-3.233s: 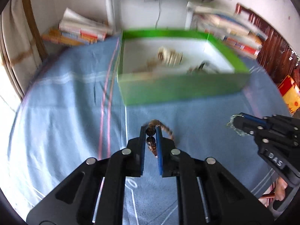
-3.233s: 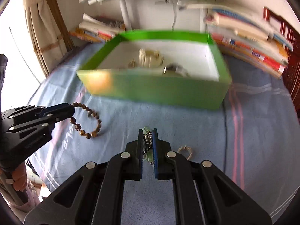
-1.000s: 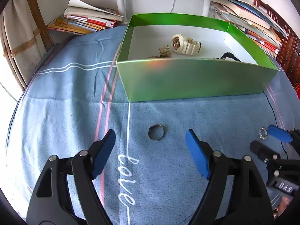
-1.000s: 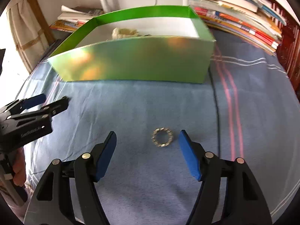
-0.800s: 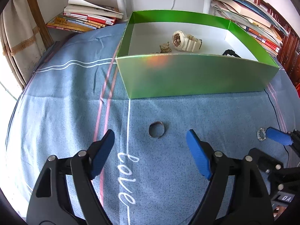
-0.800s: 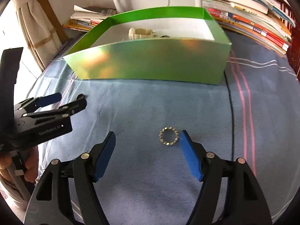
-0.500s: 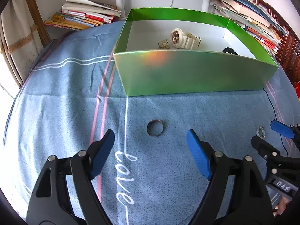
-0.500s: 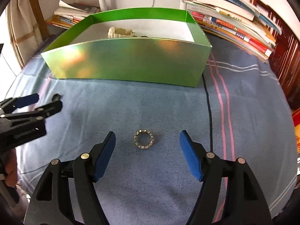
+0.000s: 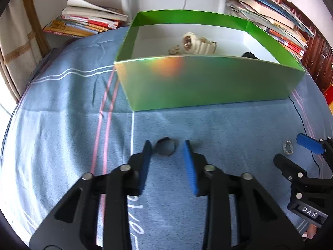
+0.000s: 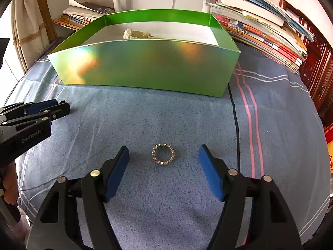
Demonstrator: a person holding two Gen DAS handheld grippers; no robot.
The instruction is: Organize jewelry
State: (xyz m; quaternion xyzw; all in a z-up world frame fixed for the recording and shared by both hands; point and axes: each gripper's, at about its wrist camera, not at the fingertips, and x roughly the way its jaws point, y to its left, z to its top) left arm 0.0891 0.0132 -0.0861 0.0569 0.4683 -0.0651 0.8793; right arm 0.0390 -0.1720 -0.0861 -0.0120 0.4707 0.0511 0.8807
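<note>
Nearest to me, my left gripper (image 9: 166,149) has just been closing its blue-padded jaws around a plain dark metal band ring (image 9: 165,146) — smooth, round, lying flat on the cloth. One pad stands just beside the ring's left edge and the other a little off its right; neither presses it yet.

My right gripper (image 10: 163,156) has likewise been narrowing, though its jaws remain wide apart and released. Between them, clear of both pads, lies a silvery studded ring (image 10: 163,154), its rim set with small faceted stones that give it a toothed outline.

Both rings rest on a blue woven tablecloth (image 10: 133,114) crossed by pink and white stripes; a thin black cable (image 10: 234,129) runs along it at my right.

Farther off stands an open green cardboard box (image 10: 145,66) with a glossy, iridescent outer wall and white interior — its near wall hides most of the floor. Inside show a cream plastic wristwatch (image 9: 196,42), a small metallic trinket (image 9: 173,51) and a dark object (image 9: 249,55) I cannot identify.

Behind, stacked books (image 10: 260,27) lean against the white wall.
</note>
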